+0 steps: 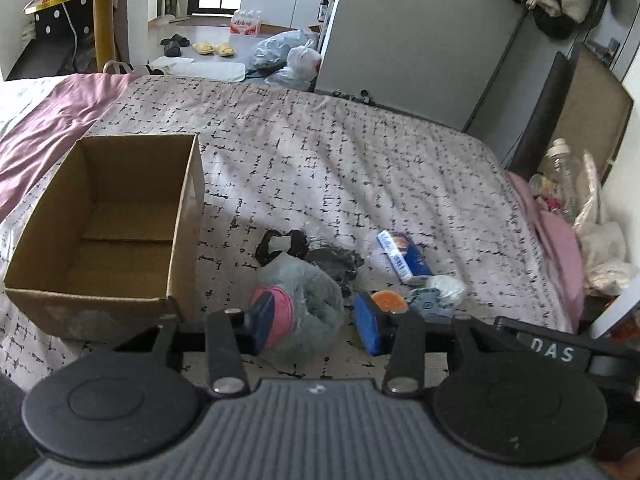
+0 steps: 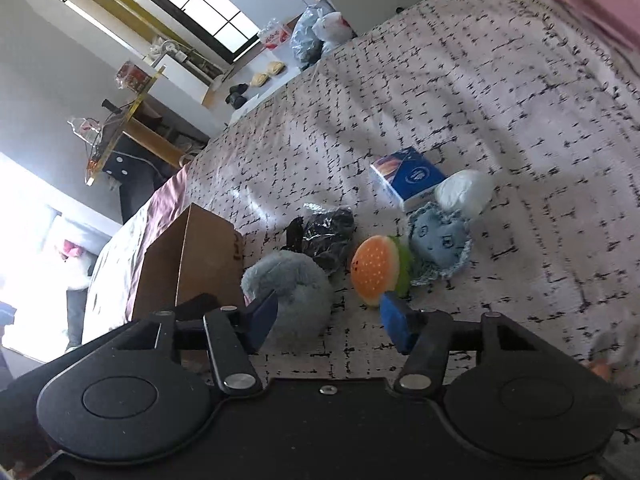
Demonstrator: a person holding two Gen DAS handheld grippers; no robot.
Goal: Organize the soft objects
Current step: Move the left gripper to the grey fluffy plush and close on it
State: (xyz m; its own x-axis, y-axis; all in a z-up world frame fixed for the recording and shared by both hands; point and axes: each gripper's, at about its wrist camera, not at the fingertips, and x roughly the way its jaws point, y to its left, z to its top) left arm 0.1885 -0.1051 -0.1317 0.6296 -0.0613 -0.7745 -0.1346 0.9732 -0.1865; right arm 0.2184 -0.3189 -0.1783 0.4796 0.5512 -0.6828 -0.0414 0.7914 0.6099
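Note:
An empty cardboard box (image 1: 120, 224) stands open on the patterned bedspread, also in the right wrist view (image 2: 200, 264). Beside it lies a pile of soft things: a fluffy grey-blue plush with a pink part (image 1: 304, 296) (image 2: 288, 292), a burger plush (image 2: 376, 270) (image 1: 386, 300), a pale blue knitted doll (image 2: 438, 240) (image 1: 430, 300), a black wrapped bundle (image 2: 326, 236) (image 1: 320, 258), a white soft ball (image 2: 464, 192) (image 1: 448, 284) and a blue tissue pack (image 2: 408, 174) (image 1: 404, 256). My left gripper (image 1: 316, 322) is open just above the grey plush. My right gripper (image 2: 328, 318) is open near the plush and burger.
The bed (image 1: 360, 152) fills the view, with a pink sheet (image 1: 48, 120) at the left edge and a pink pillow (image 1: 556, 236) at the right. Bottles and bags (image 1: 568, 176) sit beside the headboard. Slippers and plastic bags (image 1: 292, 56) lie on the floor beyond.

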